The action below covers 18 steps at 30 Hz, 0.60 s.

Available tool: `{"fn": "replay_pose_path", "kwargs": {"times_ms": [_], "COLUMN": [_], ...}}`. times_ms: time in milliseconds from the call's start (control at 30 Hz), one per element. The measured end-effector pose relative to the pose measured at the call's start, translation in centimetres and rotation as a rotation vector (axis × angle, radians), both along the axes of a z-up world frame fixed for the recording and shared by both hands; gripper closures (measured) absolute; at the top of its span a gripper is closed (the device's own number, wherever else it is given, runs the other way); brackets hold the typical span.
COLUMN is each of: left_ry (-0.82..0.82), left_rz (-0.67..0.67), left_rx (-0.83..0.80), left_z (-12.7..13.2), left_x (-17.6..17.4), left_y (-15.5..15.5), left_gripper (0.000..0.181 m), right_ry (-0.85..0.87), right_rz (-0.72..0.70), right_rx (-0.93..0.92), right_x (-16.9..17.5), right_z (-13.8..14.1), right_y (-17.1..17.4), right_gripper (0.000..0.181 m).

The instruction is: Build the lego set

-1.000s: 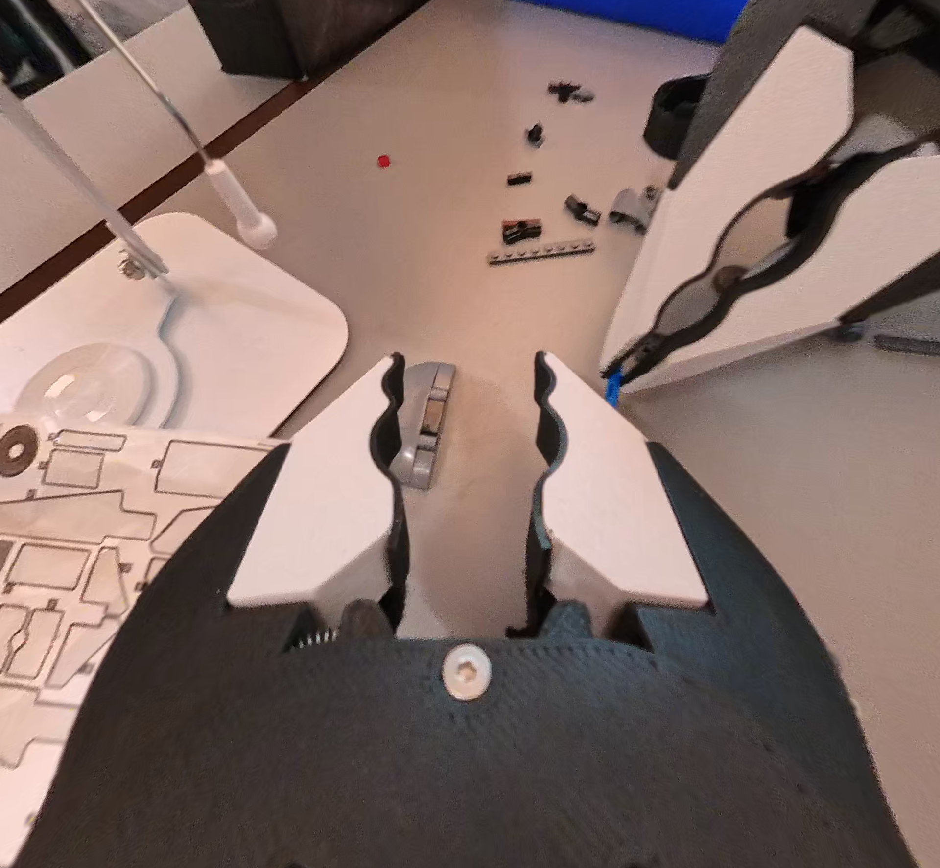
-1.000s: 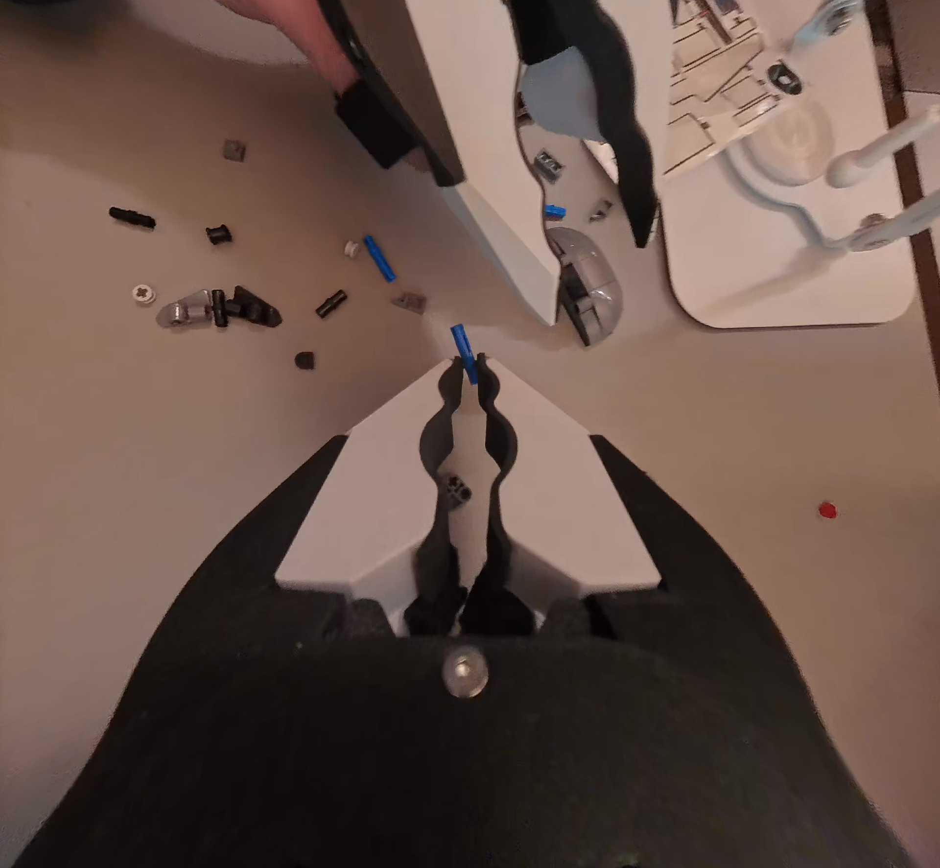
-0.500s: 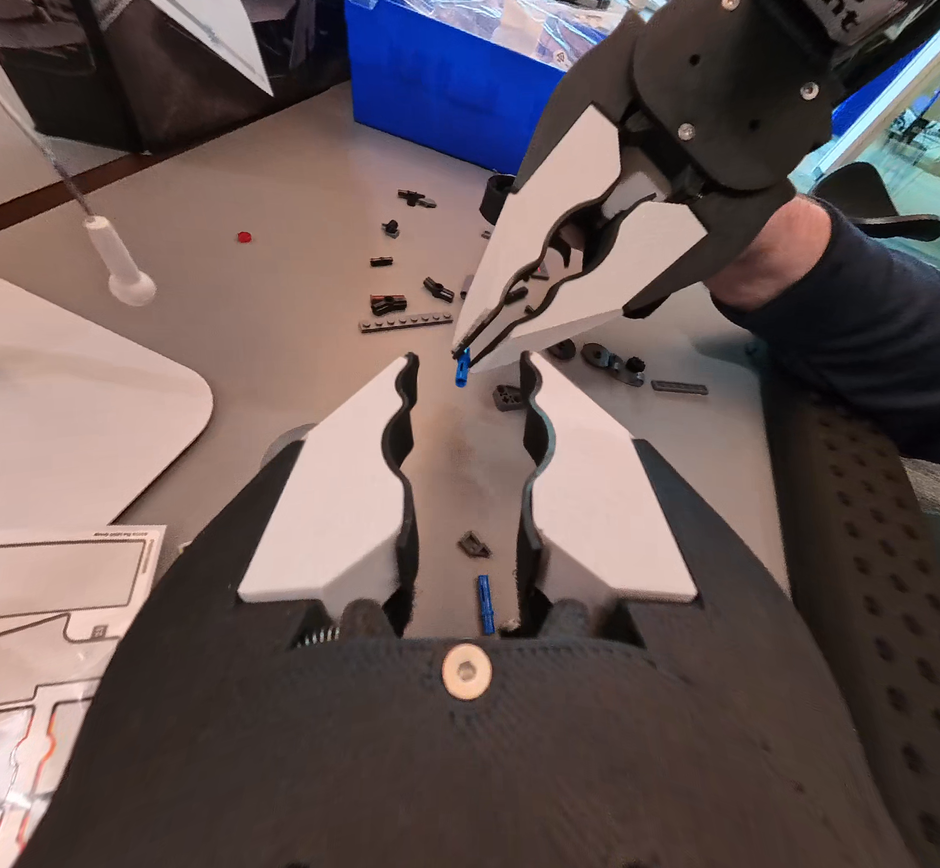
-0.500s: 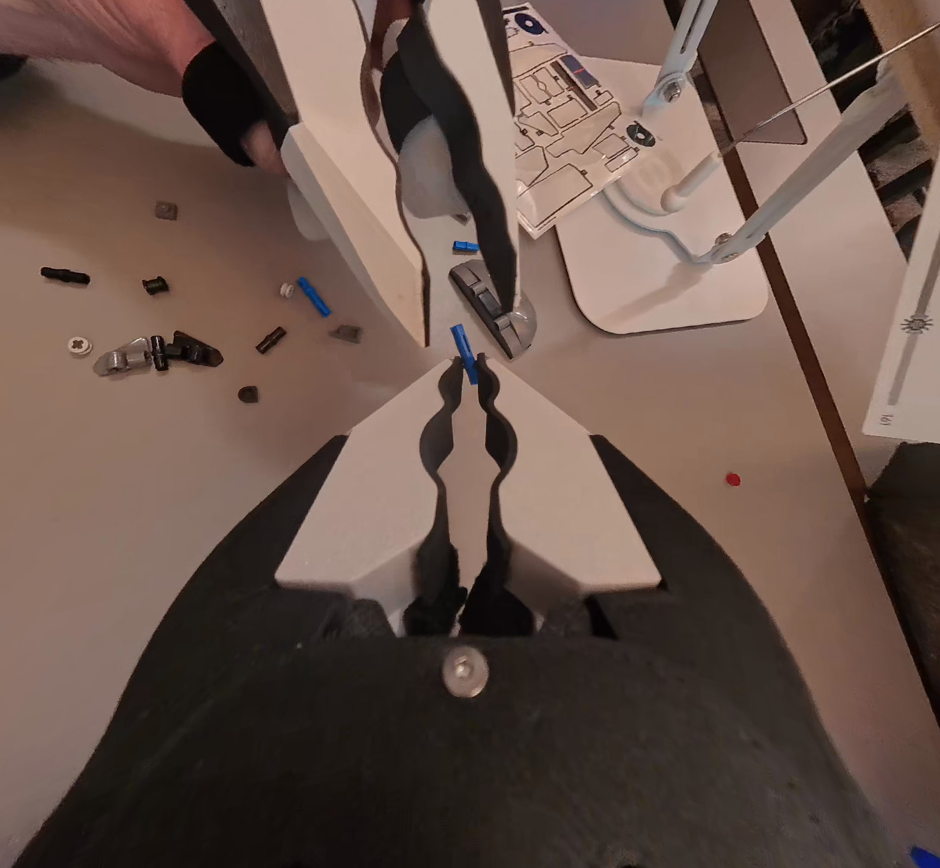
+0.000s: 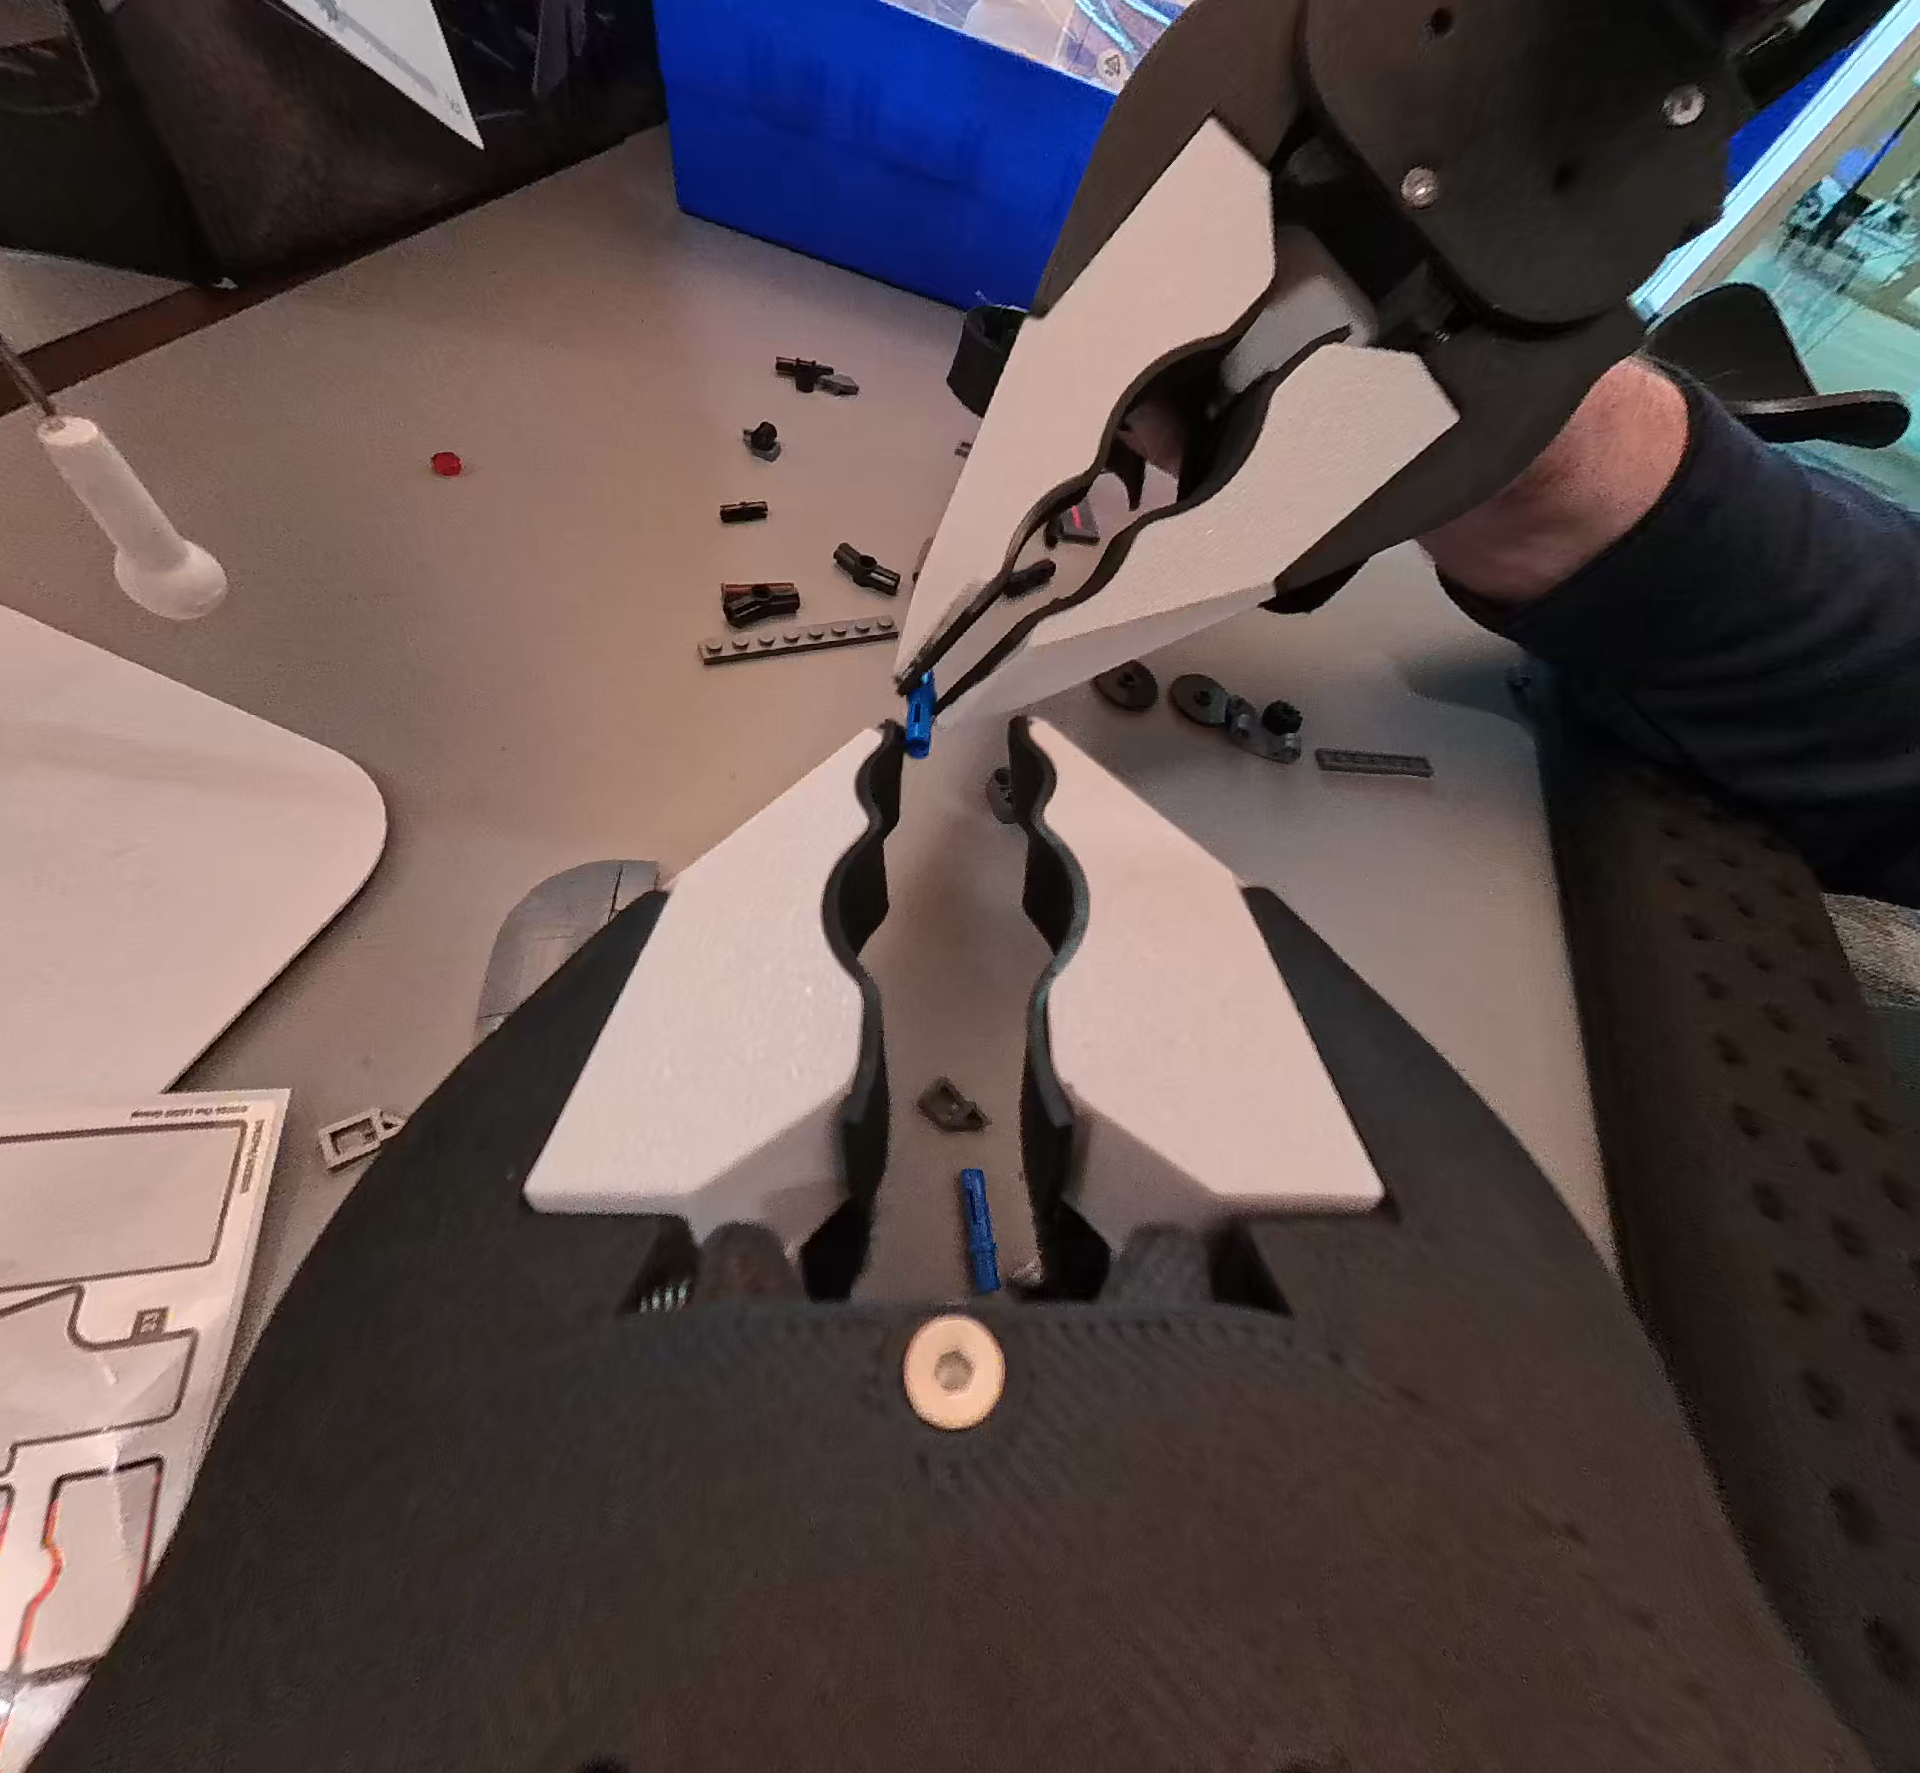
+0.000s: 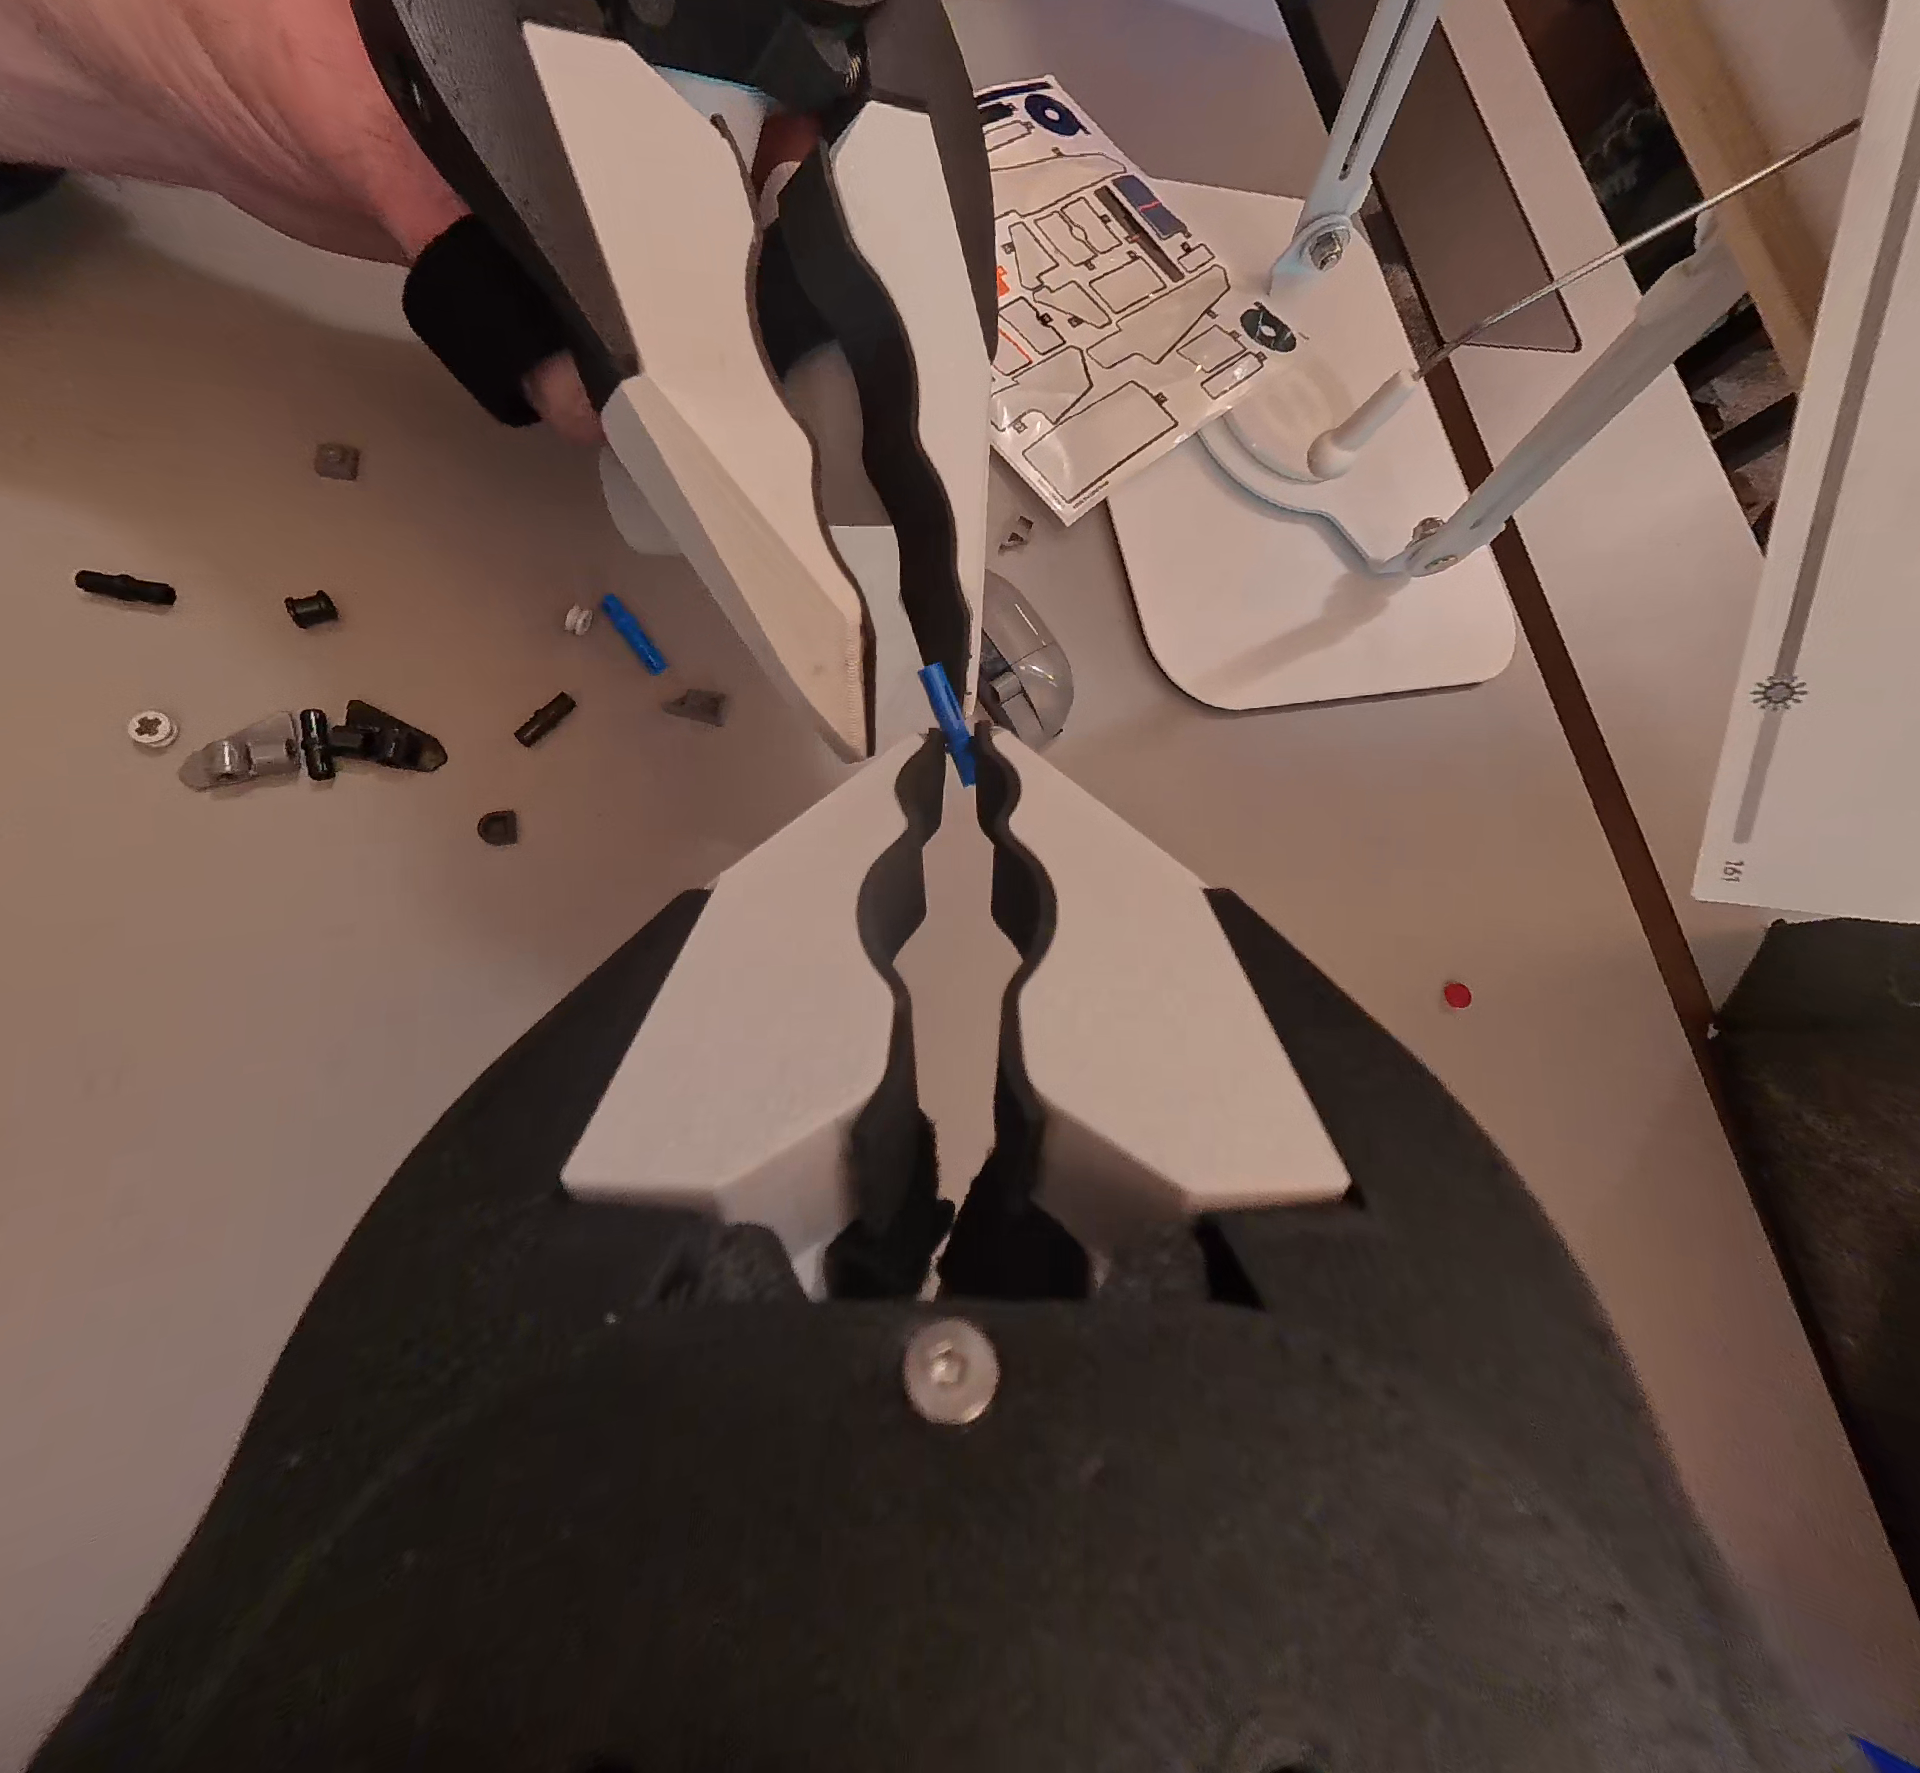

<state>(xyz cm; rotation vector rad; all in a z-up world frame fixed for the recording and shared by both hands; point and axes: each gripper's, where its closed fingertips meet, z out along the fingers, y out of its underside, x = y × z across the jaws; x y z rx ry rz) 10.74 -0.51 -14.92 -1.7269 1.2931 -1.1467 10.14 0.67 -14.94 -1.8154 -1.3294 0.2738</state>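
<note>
Over the table (image 5: 582,352), my right gripper (image 6: 958,744) pinches a blue pin (image 6: 948,707), left gripper (image 5: 951,736) hangs open; most lego parts (image 5: 800,570) lie loose, unbuilt.

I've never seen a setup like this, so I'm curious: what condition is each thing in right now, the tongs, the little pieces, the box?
Right tongs: shut on a blue peg, held above the table.
Left tongs: open, empty, tips beside that peg.
Second blue peg: lying loose on the table.
Grey curved piece: resting on the table, ungripped.
Blue box: open-topped, holding clear plastic bags.
Sticker sheet: lying flat.
</note>
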Motion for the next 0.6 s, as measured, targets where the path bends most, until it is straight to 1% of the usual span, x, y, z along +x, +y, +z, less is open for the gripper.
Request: {"fn": "replay_pose_path", "kwargs": {"times_ms": [167, 400, 533, 600], "left_ry": [0.018, 0.018, 0.021, 0.019], "left_rz": [-0.003, -0.003, -0.01, -0.018], "left_rx": [0.008, 0.009, 0.01, 0.008], "left_z": [-0.36, -0.38, -0.49, -0.55], "left_x": [0.07, 0.01, 0.0, 0.02], "left_y": [-0.09, -0.04, -0.13, -0.22], "left_gripper": [0.169, 0.173, 0.18, 0.181], "right_ry": [0.021, 0.02, 0.02, 0.015], "right_rz": [-0.001, 0.007, 0.021, 0.026], "right_rx": [0.011, 0.012, 0.009, 0.01], "right_x": [0.05, -0.03, -0.19, -0.25], "right_z": [0.49, 0.55, 0.45, 0.33], "right_y": [0.03, -0.08, -0.27, -0.32], "right_gripper": [0.178, 0.178, 0.178, 0.178]}}
